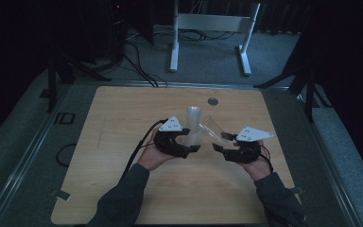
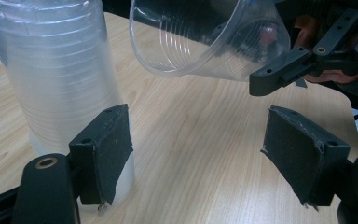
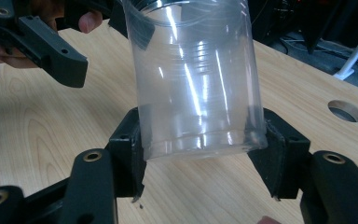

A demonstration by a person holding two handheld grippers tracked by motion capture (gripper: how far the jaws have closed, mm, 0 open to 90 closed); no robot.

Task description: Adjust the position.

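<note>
Right gripper clamps a cup near its base: light, thin, crushable. Left gripper released beside the stack, apparently just touching.

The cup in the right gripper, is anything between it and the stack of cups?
Nothing visible. The cup, tilted in the right gripper, hangs beside the stack of cups, with bare table between them.

A tall stack of clear plastic cups stands upside down on the wooden table. One more clear cup is lifted off the table just beside the stack, tipped over, with its open mouth turned toward the stack.
</note>
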